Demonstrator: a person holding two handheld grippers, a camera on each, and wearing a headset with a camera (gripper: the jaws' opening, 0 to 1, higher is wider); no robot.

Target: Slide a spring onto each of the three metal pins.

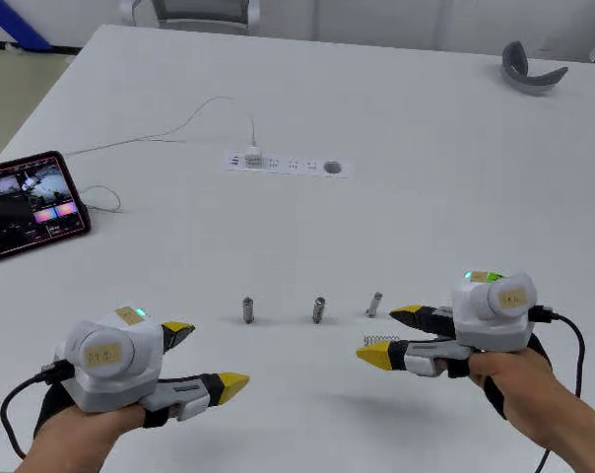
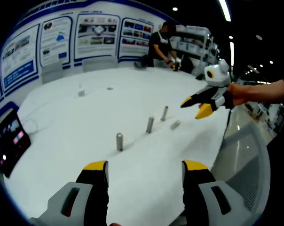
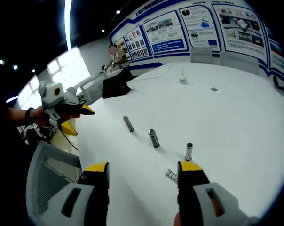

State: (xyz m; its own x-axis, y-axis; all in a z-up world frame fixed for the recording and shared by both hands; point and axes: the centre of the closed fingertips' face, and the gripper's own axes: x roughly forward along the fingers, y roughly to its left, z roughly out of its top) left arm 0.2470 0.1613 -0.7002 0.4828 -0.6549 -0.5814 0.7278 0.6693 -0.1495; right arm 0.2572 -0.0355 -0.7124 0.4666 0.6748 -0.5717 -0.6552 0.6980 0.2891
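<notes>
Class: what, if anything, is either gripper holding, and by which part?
Nothing: left gripper and right gripper are open; the spring lies loose on the table.

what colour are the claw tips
Yellow, on both the left claw and the right claw; it shows best in the left gripper view.

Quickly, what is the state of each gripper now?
Left gripper: open, holding nothing.
Right gripper: open, holding nothing; a spring lies on the table beside one jaw.
</notes>
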